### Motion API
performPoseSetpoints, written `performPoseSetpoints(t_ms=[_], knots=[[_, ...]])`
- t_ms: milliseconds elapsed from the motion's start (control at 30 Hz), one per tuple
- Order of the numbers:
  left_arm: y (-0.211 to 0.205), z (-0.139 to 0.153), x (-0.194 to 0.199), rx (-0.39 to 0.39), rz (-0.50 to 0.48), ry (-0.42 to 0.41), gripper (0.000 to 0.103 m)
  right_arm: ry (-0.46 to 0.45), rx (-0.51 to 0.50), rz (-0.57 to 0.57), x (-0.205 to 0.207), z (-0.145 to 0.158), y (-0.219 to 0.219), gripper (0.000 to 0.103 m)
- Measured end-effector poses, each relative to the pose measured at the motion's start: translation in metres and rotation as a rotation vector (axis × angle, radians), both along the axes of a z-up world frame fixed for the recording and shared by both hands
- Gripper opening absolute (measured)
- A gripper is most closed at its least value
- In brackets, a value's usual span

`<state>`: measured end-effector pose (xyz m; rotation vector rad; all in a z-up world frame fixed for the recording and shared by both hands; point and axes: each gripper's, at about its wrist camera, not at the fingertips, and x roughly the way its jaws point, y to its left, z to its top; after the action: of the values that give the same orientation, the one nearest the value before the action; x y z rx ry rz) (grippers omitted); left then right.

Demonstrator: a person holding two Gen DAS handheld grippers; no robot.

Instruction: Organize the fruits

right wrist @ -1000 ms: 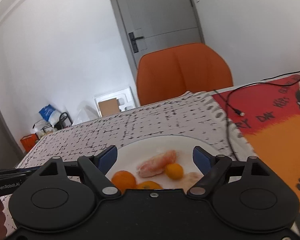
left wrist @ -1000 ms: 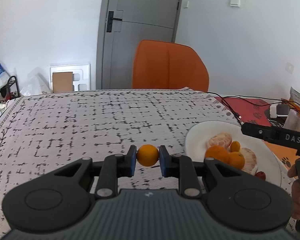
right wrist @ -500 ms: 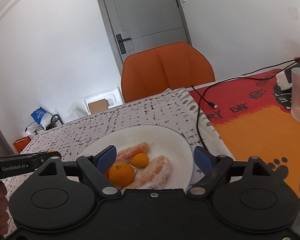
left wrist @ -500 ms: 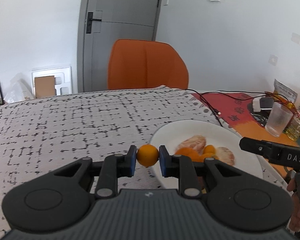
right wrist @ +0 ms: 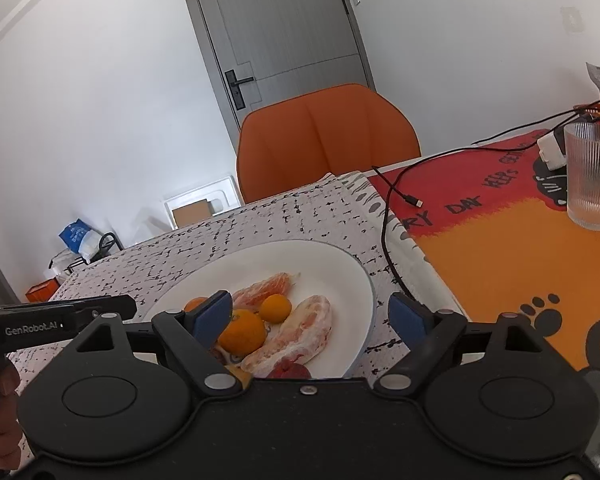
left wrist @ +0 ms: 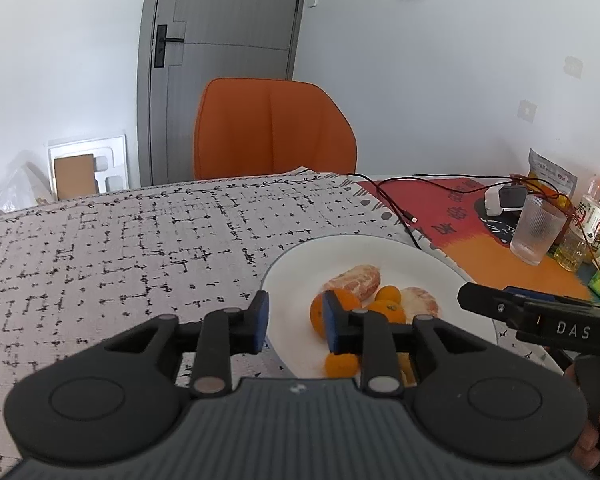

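Observation:
A white plate (left wrist: 428,256) (right wrist: 340,264) holds peeled citrus pieces (left wrist: 356,280) (right wrist: 296,336), a mandarin (right wrist: 242,330) and small kumquats (left wrist: 388,294) (right wrist: 275,308). My left gripper (left wrist: 294,322) is open and empty over the plate's left rim. A small orange fruit (left wrist: 341,364) lies on the plate just below its right finger. My right gripper (right wrist: 312,318) is open wide and empty above the plate's near side. A red fruit (right wrist: 290,370) shows at the plate's near edge.
An orange chair (left wrist: 274,128) stands behind the table. A ribbed glass (left wrist: 536,228) (right wrist: 592,176), bottles (left wrist: 596,208), a charger (left wrist: 504,198) and a black cable (right wrist: 388,216) lie on the red-orange mat (right wrist: 500,248) to the right. The patterned cloth (left wrist: 120,240) stretches left.
My left gripper moved right over the plate and opened, letting go of the small orange fruit, which now lies on the plate. The right gripper shifted a little right, still open.

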<state>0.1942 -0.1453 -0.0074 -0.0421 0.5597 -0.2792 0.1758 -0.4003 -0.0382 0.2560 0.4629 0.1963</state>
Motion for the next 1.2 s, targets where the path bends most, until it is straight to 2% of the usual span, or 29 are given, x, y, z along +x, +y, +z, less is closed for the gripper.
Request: performPoseSetpoints(t_ms=[133,367,433,533,700,833,1200], knots=[[0.005,0.002,-0.007,0.004,0.028,0.003,0.046,-0.004,0.008,0.005,-0.005,0.001,0.002,0.088],[0.019,0.006,-0.021,0.011,0.087,-0.003,0.064,-0.003,0.019,0.019,-0.015,0.004,0.006,0.092],[0.023,0.008,-0.026,0.018,0.114,-0.006,0.074,-0.006,0.021,0.023,-0.018,0.006,0.009,0.094],[0.029,0.011,-0.033,0.028,0.147,-0.020,0.084,-0.007,0.022,0.034,-0.022,0.008,0.012,0.097],[0.035,0.015,-0.042,0.057,0.192,-0.032,0.092,-0.012,0.020,0.041,-0.029,0.014,0.016,0.103],[0.044,0.019,-0.051,0.053,0.211,-0.041,0.097,-0.018,0.021,0.046,-0.034,0.019,0.018,0.103],[0.066,0.031,-0.077,0.016,0.237,-0.043,0.099,-0.022,0.024,0.073,-0.049,0.034,0.031,0.103]])
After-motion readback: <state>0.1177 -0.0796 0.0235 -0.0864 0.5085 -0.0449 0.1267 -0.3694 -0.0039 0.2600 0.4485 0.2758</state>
